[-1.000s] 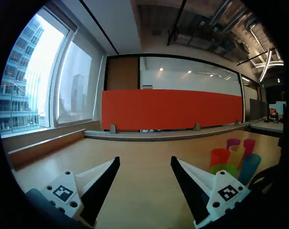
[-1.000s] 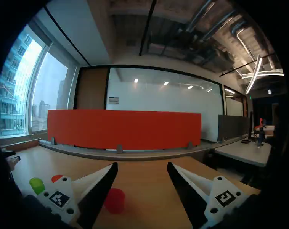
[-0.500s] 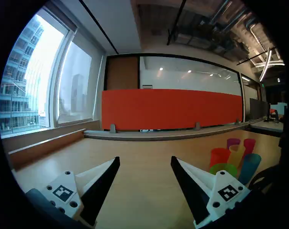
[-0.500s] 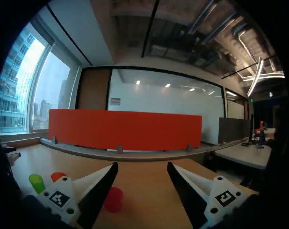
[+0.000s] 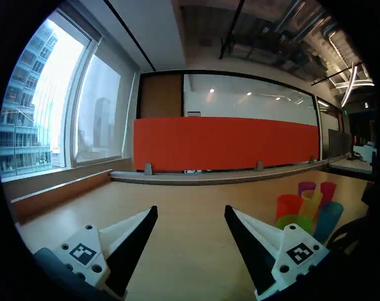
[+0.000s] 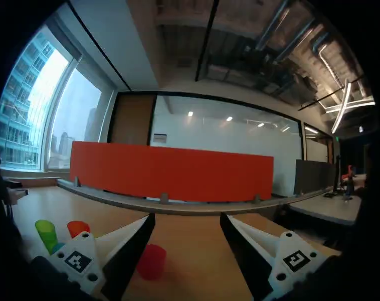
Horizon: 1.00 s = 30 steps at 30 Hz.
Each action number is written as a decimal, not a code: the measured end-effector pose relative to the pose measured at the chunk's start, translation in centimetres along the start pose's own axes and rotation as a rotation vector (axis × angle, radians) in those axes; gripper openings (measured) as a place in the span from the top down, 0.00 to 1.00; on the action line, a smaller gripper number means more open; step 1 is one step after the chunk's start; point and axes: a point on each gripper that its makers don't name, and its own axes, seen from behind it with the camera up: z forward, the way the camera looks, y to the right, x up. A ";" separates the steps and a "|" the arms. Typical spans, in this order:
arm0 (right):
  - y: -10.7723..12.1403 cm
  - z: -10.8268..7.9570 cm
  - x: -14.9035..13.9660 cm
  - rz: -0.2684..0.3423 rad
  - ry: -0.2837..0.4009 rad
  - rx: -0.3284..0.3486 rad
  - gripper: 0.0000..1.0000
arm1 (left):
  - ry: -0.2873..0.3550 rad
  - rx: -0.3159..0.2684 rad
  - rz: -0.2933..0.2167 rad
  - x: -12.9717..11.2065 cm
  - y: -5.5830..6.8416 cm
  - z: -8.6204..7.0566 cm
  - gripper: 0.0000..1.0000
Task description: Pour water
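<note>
My left tongs are spread wide, with nothing between the fingers but bare wooden table. The cups are off to the right of these tongs, past the right finger: an orange cup stands nearest the finger and a green cup sits just in front of it. A yellow cup is behind them, a blue cup is on the outer side, and a purple cup and a pink cup stand farthest back. They are bunched close together, all upright and all outside my grip. Straight ahead, beyond the fingertips, runs a long orange partition, and a big window is away to the left. Over on my right tongs the fingers are also well apart and grip nothing. A red cup stands upright on the table low in the gap, right by the left finger and partly hidden behind it. Whether the finger touches it I can't tell. Farther left, outside that finger, a lime cup and an orange-red cup stand side by side. A grey desk lies off to the right of these tongs.
</note>
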 end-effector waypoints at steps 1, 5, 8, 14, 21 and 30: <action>-0.2 0.0 -0.3 0.002 0.000 0.006 0.00 | 0.000 0.000 0.000 0.0 0.0 0.0 0.01; -0.7 0.3 -1.4 0.019 -0.002 0.028 0.00 | 0.000 0.000 0.000 0.0 0.0 -0.1 0.01; -0.8 0.6 -2.4 0.039 -0.014 0.035 0.00 | 0.000 0.000 0.000 0.0 0.0 -0.1 0.01; -0.6 0.8 -4.0 0.068 -0.034 0.043 0.00 | 0.000 0.000 0.000 -0.1 0.0 -0.1 0.01; 0.1 0.9 -5.5 0.061 -0.055 0.036 0.00 | 0.000 0.000 0.000 -0.1 0.1 -0.1 0.01; 0.3 1.2 -6.6 0.064 -0.077 0.031 0.00 | 0.000 -0.001 0.000 -0.1 0.1 -0.1 0.01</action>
